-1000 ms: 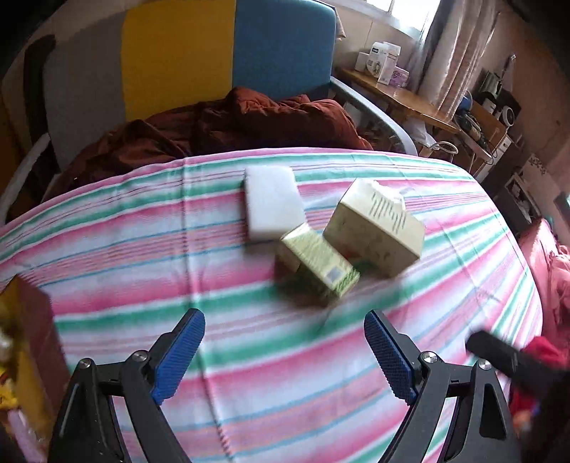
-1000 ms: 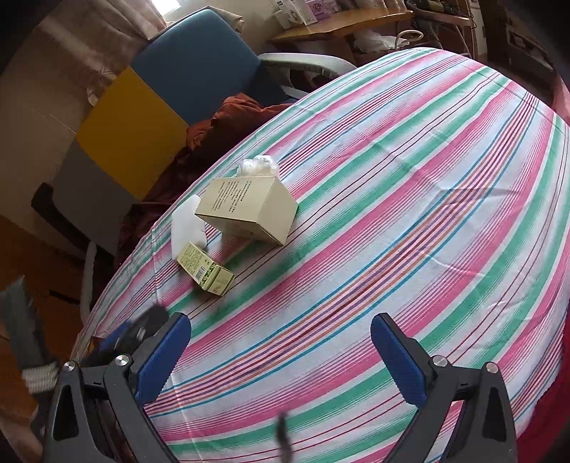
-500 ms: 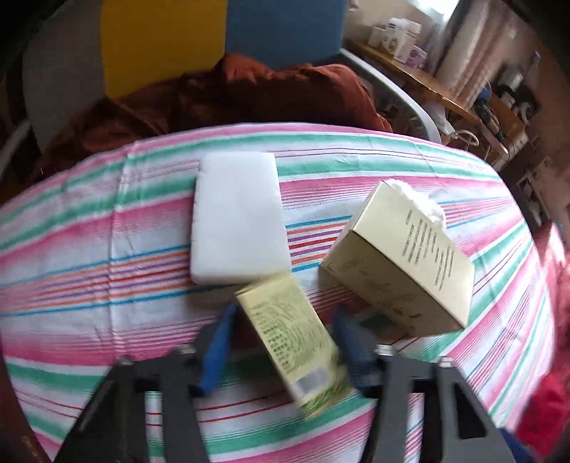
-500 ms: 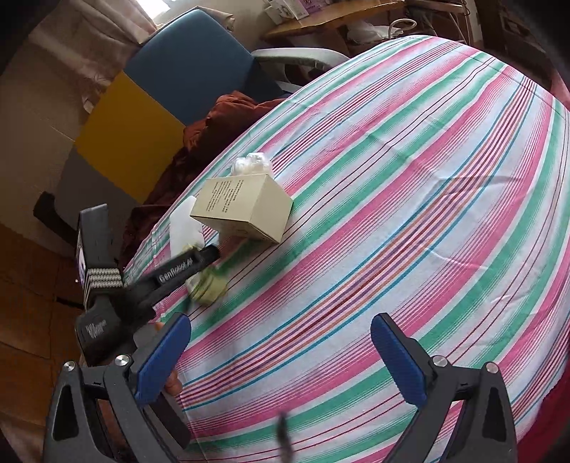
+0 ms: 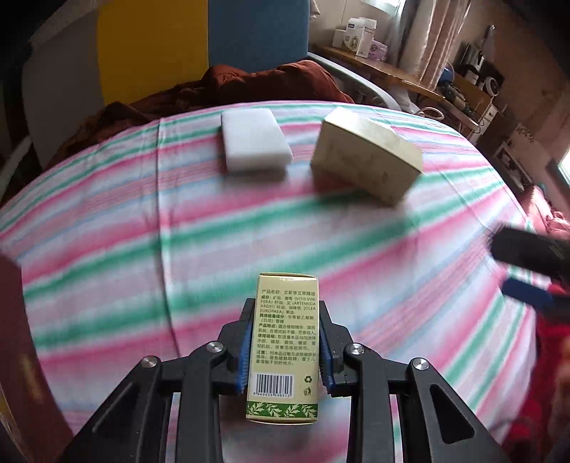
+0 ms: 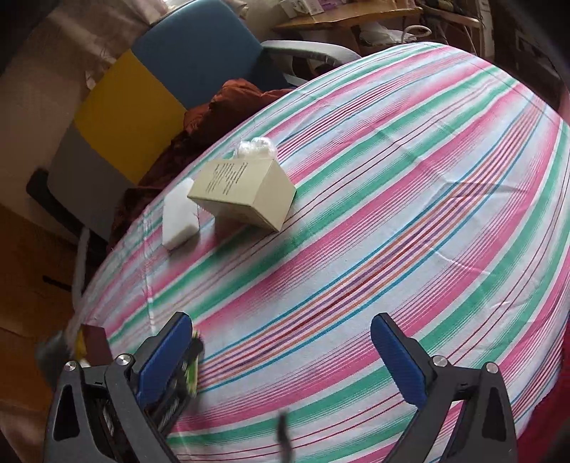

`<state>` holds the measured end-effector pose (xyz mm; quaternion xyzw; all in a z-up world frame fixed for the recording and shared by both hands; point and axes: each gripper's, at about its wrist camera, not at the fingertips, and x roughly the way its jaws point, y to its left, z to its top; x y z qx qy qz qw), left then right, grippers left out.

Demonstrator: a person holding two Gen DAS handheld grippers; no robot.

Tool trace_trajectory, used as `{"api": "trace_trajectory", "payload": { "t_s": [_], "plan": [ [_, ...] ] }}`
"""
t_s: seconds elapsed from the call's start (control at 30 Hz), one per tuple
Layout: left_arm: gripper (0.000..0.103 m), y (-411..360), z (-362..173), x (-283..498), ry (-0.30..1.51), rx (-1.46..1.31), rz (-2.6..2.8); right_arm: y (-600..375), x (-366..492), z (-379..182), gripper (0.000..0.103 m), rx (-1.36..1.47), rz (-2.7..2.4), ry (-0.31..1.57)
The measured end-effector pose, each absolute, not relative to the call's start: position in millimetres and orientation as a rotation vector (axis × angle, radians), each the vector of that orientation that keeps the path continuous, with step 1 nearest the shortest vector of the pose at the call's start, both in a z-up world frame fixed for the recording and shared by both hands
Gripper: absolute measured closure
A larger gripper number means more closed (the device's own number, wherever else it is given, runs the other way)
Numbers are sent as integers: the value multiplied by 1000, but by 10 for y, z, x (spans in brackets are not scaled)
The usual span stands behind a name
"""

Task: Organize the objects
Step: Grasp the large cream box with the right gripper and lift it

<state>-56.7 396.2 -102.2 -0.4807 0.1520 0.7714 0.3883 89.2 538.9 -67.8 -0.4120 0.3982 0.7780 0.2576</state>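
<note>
The left gripper (image 5: 283, 342) now pinches the small green box (image 5: 283, 350), lifted off the striped desk (image 5: 107, 220); the right gripper (image 6: 281, 352) stays spread, empty.

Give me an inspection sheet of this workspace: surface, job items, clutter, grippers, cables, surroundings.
Surface: striped tablecloth, pink, green and white, lying smooth.
Job's things: small green box clamped in the left gripper, printed side and barcode facing the camera; beige box and white block lie on the cloth close together, near the far edge.
Clutter: crinkled clear plastic behind the beige box; a dark red box at the table's left edge.
Grippers: left shut on the small green box; right gripper open, holding nothing.
Cables: a cable loop on the wooden side table.
Surroundings: blue, yellow and grey chair with a rust-red cloth on it.
</note>
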Motion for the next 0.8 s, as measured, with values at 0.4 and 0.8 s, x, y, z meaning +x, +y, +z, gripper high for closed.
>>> {"api": "trace_trajectory", "payload": {
  "t_s": [0.4, 0.8],
  "plan": [
    [73, 3747, -1060, -378, 368, -1150, 1958, 5255, 337, -349, 1, -1244, 2252, 599],
    [72, 3742, -1075, -424, 309, -1148, 1958, 5536, -838, -629, 7, -1532, 2265, -21]
  ]
}}
